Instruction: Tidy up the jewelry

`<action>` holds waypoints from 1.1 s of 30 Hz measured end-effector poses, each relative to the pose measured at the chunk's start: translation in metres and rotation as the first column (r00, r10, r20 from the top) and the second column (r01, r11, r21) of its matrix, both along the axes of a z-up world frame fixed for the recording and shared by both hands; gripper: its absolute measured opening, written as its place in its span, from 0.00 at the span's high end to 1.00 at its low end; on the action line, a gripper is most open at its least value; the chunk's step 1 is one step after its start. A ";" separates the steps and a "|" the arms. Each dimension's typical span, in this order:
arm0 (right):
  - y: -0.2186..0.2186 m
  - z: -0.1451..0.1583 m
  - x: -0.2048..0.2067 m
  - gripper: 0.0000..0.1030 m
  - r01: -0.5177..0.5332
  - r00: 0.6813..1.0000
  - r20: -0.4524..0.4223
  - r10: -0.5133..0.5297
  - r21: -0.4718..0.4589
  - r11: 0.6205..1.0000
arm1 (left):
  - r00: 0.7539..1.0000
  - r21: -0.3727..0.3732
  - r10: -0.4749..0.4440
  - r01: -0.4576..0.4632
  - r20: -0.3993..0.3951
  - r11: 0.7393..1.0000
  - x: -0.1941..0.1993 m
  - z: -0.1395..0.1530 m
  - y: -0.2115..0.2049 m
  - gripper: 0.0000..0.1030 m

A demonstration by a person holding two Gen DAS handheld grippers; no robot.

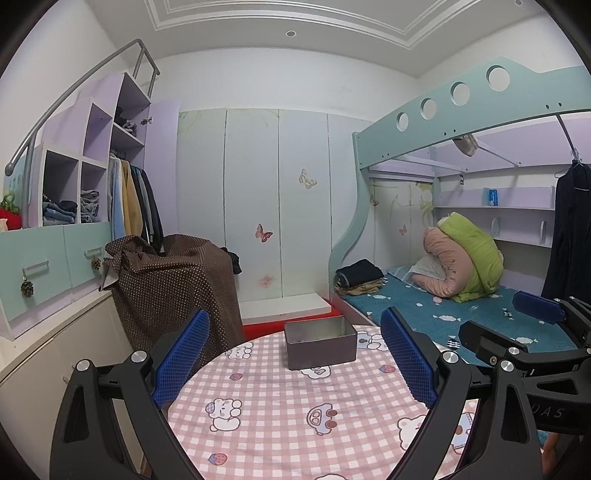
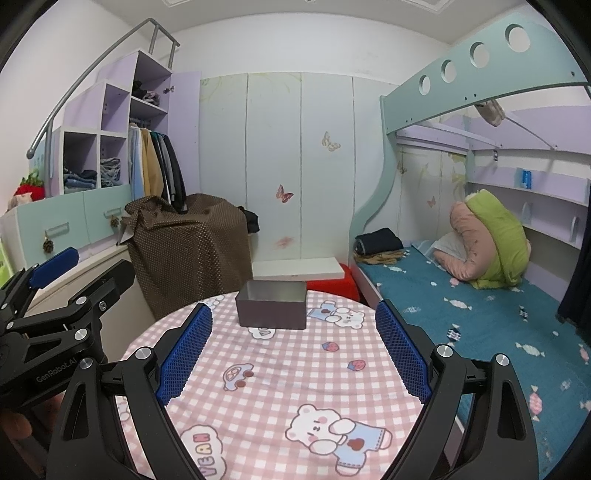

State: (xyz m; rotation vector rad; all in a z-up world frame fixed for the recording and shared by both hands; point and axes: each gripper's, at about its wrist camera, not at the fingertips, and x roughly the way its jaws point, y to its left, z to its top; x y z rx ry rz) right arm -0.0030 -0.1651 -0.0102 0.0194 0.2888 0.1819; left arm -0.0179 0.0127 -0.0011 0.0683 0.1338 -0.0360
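While both grippers, left (image 1: 295, 354) and right (image 2: 293, 350), hover spread and empty, the tin (image 2: 272, 303) sits open at centre frame on the table's (image 2: 280, 387) far edge; no jewelry shows, so sorting looks unstarted.

Soft, even indoor light; a recessed ceiling lamp (image 1: 290, 33) sits unlit-looking overhead. Shadows are faint. Fisheye bending and dark vignetting mark the edges; focus stays sharp.
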 end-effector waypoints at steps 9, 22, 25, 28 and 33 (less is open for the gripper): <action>0.000 -0.003 0.002 0.15 0.008 1.000 -0.004 -0.008 -0.002 1.000 | 1.000 0.001 -0.002 0.002 -0.011 1.000 0.004 -0.004 0.001 0.12; 0.003 -0.004 0.006 0.15 0.015 1.000 -0.002 -0.015 -0.008 1.000 | 1.000 -0.002 -0.004 0.004 -0.014 1.000 0.009 -0.004 0.001 0.12; 0.002 -0.005 0.006 0.15 0.017 1.000 -0.001 -0.017 -0.007 1.000 | 1.000 -0.009 -0.011 0.011 -0.015 1.000 0.009 -0.004 0.002 0.12; 0.002 -0.005 0.006 0.15 0.018 1.000 -0.001 -0.018 -0.008 1.000 | 1.000 -0.014 -0.015 0.015 -0.019 1.000 0.011 -0.006 0.003 0.12; 0.002 -0.006 0.006 0.15 0.021 1.000 -0.005 -0.021 -0.010 1.000 | 1.000 -0.011 -0.013 0.013 -0.019 1.000 0.012 -0.007 0.004 0.12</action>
